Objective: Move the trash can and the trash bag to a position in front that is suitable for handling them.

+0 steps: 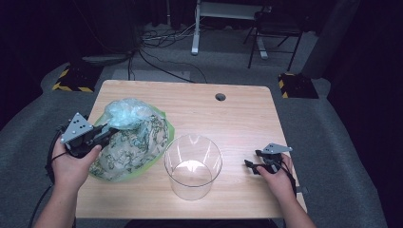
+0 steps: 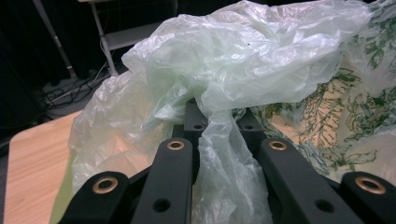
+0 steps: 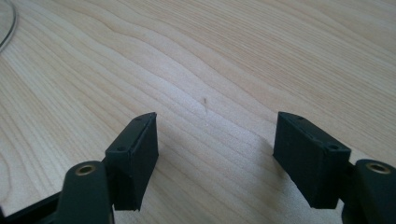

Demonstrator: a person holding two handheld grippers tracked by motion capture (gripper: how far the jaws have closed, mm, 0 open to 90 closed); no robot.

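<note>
The left gripper point(image 1: 108, 131) has its fingers clamped on a crumpled, translucent pale-green plastic bag point(image 2: 233, 70) at the table's point(image 1: 237, 118) left side. The clear plastic cylinder point(image 1: 193, 166) is empty; the right gripper point(image 1: 252, 159), fingers apart, rests idle.

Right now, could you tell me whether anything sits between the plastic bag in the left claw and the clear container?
Nothing visible does. The left claw pinches the thin plastic bag above the printed bundle, and the clear container stands beside that bundle, its mouth open and empty.

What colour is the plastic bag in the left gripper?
Pale translucent green plastic bag, clearest in the left gripper view.
</note>
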